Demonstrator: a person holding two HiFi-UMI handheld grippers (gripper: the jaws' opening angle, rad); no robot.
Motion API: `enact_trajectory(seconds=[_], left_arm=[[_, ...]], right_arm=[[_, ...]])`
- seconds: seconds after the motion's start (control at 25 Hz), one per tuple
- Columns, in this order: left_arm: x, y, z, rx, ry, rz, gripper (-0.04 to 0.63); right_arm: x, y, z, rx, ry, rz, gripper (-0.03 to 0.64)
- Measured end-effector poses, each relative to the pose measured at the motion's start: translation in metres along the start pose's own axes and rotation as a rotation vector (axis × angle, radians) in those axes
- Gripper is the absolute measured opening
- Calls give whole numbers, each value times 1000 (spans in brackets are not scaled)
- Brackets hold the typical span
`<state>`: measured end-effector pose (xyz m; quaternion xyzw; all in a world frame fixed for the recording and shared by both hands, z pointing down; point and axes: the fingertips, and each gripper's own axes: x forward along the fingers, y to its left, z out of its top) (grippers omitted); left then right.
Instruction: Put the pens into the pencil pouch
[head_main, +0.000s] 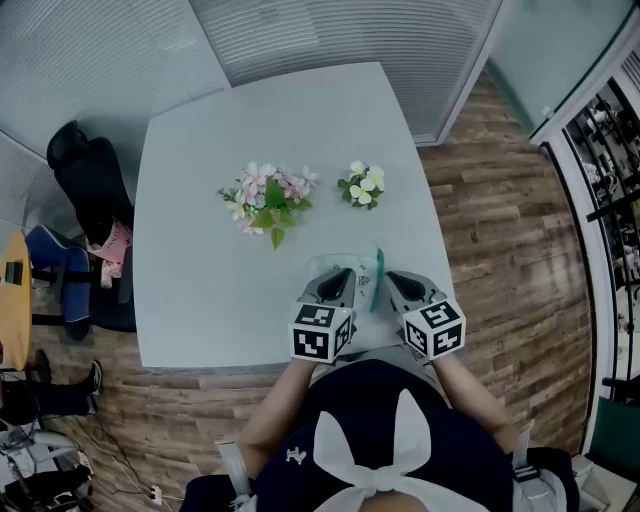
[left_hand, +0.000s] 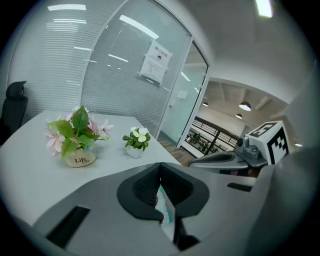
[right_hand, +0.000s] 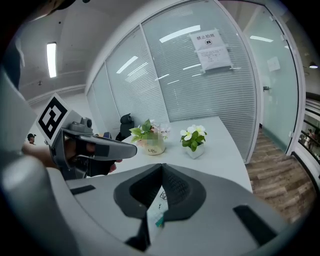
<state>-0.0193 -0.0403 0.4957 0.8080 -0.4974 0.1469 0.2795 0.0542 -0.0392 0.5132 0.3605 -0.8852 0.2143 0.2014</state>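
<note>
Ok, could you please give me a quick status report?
Left tongs and right tongs shut on pencil pouch. No pens visible. Big flower pot, small flower pot clear.

White table (head_main: 200, 260) — pink flower pot (head_main: 268, 198) beside small white-flowered pot (head_main: 362, 186).

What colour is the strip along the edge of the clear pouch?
The strip is teal green; the head view shows it best.
</note>
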Motion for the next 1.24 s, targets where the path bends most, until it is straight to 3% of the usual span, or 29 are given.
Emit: enact_trajectory(seconds=[0.28,1.24], left_arm=[[-17,-18,-4,55,-13,3,21],[-75,-32,-31,2,-66,59,23]], right_arm=[[-10,21,-4,-61,6,17,3],[-54,63,-7,-123,-41,0,3]])
